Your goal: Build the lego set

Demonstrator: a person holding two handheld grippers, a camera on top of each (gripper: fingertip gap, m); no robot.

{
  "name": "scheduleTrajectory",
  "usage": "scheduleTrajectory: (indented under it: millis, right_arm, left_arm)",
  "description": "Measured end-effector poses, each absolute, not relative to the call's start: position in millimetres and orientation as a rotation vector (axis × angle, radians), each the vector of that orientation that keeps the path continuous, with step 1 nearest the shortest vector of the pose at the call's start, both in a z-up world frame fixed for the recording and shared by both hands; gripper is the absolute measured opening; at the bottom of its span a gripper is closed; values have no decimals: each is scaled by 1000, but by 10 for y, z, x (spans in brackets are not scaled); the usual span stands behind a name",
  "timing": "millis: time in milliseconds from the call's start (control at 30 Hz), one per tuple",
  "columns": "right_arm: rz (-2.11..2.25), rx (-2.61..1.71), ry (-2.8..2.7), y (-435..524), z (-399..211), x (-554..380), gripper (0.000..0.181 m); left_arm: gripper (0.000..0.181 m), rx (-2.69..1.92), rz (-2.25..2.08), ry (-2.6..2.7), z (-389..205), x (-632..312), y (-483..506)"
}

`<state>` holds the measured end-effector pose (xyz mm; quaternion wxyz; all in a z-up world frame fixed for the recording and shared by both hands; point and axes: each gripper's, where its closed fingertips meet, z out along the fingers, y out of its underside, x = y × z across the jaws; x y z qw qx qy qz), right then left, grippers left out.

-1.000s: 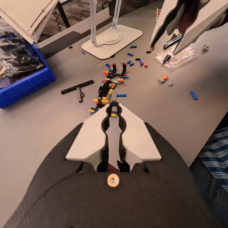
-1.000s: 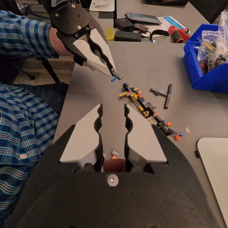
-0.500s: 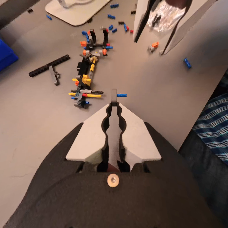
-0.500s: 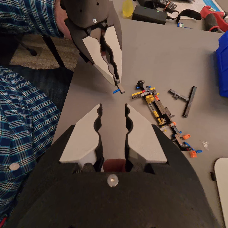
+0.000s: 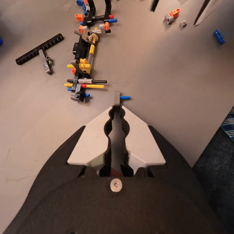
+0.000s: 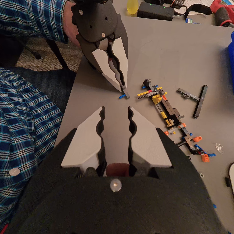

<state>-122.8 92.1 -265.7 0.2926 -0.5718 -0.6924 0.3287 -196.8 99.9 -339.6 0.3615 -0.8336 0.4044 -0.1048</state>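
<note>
My left gripper (image 5: 117, 106) is shut on a small grey lego beam (image 5: 117, 98) with a blue pin (image 5: 125, 97) sticking out to its right. It holds the piece low over the grey table, just right of the near end of the long black-and-yellow lego assembly (image 5: 83, 57). In the right wrist view the left gripper (image 6: 123, 87) points down with the grey beam (image 6: 126, 94) and blue pin (image 6: 121, 96) near the tabletop, left of the assembly (image 6: 168, 114). My right gripper (image 6: 116, 107) is open and empty, hovering short of the held piece.
A black beam with a grey beam across it (image 5: 38, 50) lies left of the assembly. Loose orange-and-grey pieces (image 5: 172, 15) and a blue pin (image 5: 219, 36) lie at the far right. A blue bin (image 6: 231, 63), chargers and a red tool (image 6: 222, 13) stand beyond. The table edge and a plaid sleeve (image 6: 31, 19) are at left. Spacing between my two grippers at the tips: around 11 centimeters.
My left gripper has come down and nearer to the table with the grey beam, beside the assembly's near end. My right gripper has moved closer to it, still open.
</note>
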Motion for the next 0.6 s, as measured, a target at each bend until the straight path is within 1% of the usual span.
scheduleTrajectory:
  millis: [233,367,600]
  right_arm:
    - [879,-1524,-1831,924,-2631,-1201,35]
    - [879,-1527,-1826,916,-2610,-1185,35]
    - [874,-1543,-1805,910,-2550,-1127,35]
  left_arm:
    - [12,-2151,-247,1032,-3389,-2013,1010]
    - [19,-2160,-239,1026,-3385,-2038,1014]
    - [20,-2164,-225,1044,-3384,-2048,996]
